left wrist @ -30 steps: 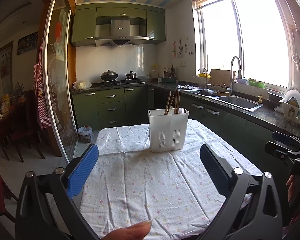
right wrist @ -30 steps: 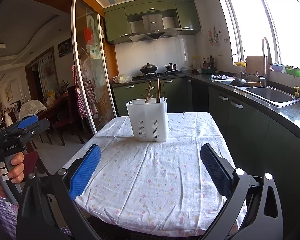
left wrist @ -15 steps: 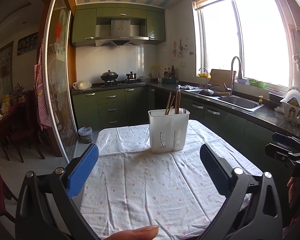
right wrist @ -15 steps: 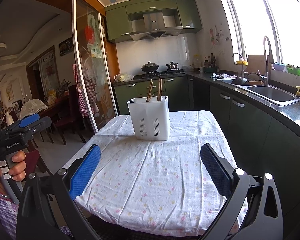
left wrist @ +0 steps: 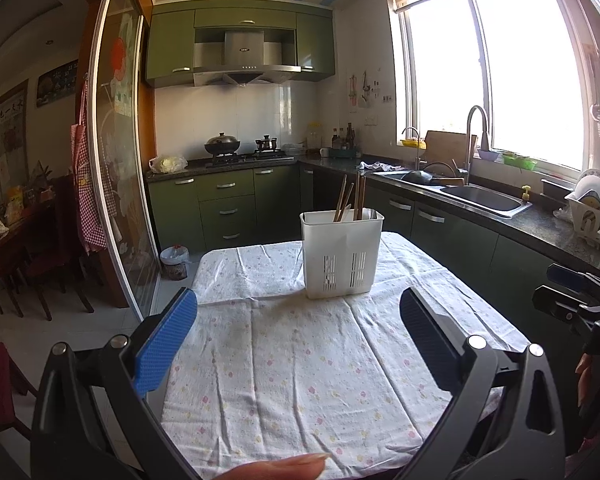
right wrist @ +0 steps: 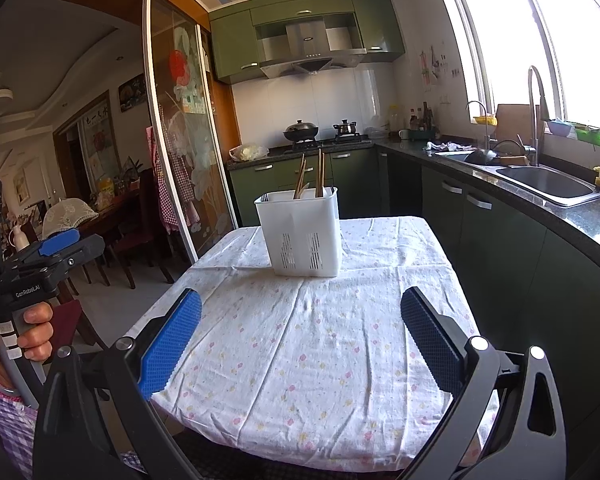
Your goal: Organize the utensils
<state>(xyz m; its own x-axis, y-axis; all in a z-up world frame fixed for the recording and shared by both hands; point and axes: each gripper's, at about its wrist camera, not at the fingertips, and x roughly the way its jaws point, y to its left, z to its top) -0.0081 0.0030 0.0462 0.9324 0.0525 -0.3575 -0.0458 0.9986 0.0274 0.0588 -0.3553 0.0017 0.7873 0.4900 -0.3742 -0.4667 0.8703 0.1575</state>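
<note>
A white slotted utensil holder (left wrist: 342, 254) stands upright on the far half of the table (left wrist: 300, 360), with several brown chopsticks (left wrist: 350, 200) sticking out of it. It also shows in the right wrist view (right wrist: 300, 232), with the chopsticks (right wrist: 310, 176). My left gripper (left wrist: 298, 324) is open and empty, held above the near part of the table. My right gripper (right wrist: 300, 326) is open and empty, also short of the holder. Each gripper shows at the edge of the other's view: the right one (left wrist: 572, 300) and the left one (right wrist: 44, 264).
The table has a white flowered cloth (right wrist: 320, 340). A dark counter with a sink (left wrist: 480, 198) runs along the right. A stove with pots (left wrist: 224, 148) is at the back. A glass sliding door (left wrist: 116, 200) and dining chairs (left wrist: 40, 272) are on the left.
Both views have shifted only slightly. The holder sits a little nearer in the right wrist view. Both grippers stay open and empty.
</note>
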